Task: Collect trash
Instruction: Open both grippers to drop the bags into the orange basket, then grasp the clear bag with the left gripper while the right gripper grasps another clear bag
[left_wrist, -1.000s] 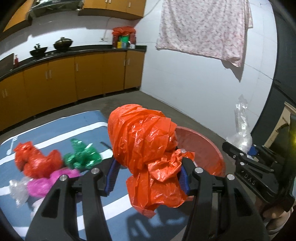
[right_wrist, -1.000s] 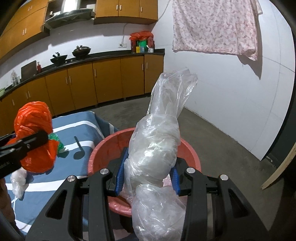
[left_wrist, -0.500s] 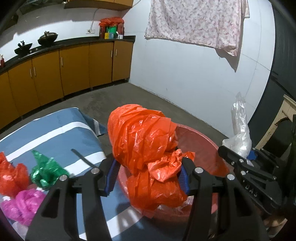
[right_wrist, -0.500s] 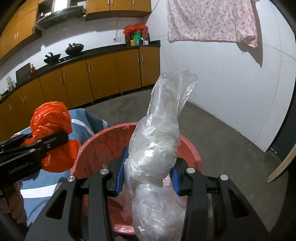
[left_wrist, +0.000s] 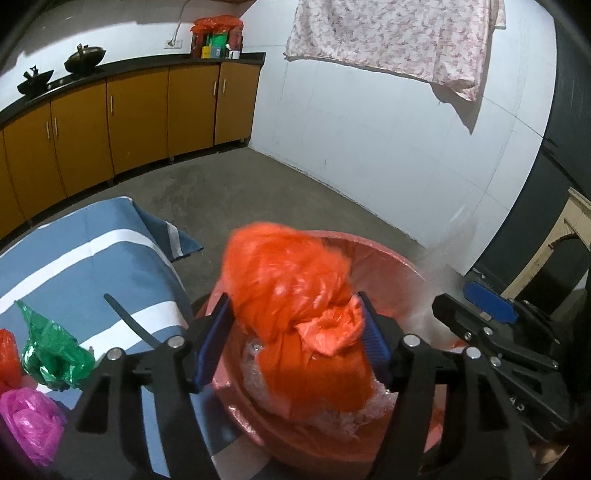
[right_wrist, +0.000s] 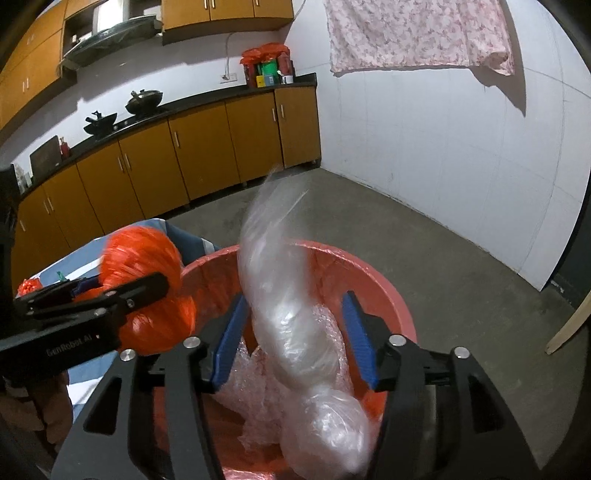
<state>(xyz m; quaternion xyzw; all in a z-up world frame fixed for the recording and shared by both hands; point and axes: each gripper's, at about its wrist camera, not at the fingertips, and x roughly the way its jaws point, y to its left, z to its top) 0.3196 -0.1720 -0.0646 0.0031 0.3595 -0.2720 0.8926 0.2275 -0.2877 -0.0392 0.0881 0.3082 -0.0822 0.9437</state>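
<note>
My left gripper (left_wrist: 299, 341) is open over the red basin (left_wrist: 388, 258). The orange plastic bag (left_wrist: 295, 295) hangs blurred between its blue pads, dropping into the basin. My right gripper (right_wrist: 295, 343) is open above the same basin (right_wrist: 391, 291). The clear plastic bag (right_wrist: 291, 306) is blurred and falling between its pads onto bubble wrap (right_wrist: 255, 391). The left gripper (right_wrist: 110, 295) and the orange bag (right_wrist: 147, 280) show at the left of the right wrist view.
A blue striped cloth (left_wrist: 85, 258) lies left of the basin with green (left_wrist: 51, 350), pink (left_wrist: 29, 421) and orange (left_wrist: 5, 354) bags on it. Yellow cabinets (left_wrist: 129, 122) line the far wall. A white wall (left_wrist: 388, 147) stands to the right.
Both grippers moved over the basin and opened. The orange bag and the clear bag are slipping down out of the pads.
</note>
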